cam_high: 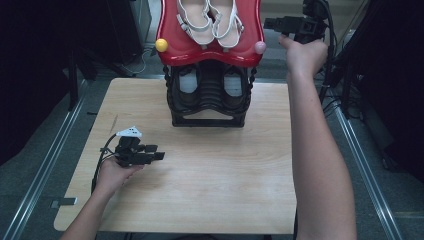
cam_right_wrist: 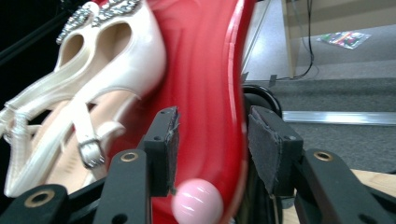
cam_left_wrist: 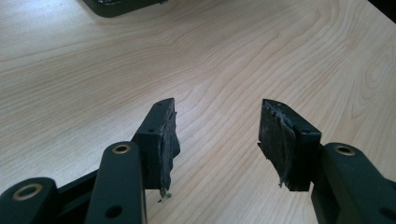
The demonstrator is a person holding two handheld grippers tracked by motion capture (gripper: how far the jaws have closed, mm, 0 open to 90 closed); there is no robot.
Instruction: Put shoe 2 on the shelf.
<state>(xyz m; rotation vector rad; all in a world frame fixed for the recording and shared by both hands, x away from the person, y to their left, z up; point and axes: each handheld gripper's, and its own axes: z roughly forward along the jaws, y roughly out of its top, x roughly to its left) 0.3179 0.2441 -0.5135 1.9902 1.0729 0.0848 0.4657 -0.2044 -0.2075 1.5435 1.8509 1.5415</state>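
where the right tongs [cam_high: 272, 23] reach the upper right of the high view, their jaws stand apart, level with the right edge of the red tray [cam_high: 250, 35] atop the black rack [cam_high: 209, 95]. in the right gripper view the red tray's edge [cam_right_wrist: 210, 93] lies between the parted jaws, untouched as far as can be told, with a pink knob [cam_right_wrist: 197, 201] below. a pair of white sandals [cam_high: 210, 20] rests in the tray. the left tongs [cam_high: 159, 152] hover low over the wooden counter [cam_high: 200, 175], jaws apart and holding nothing. a yellow knob [cam_high: 161, 45] marks the tray's left corner.
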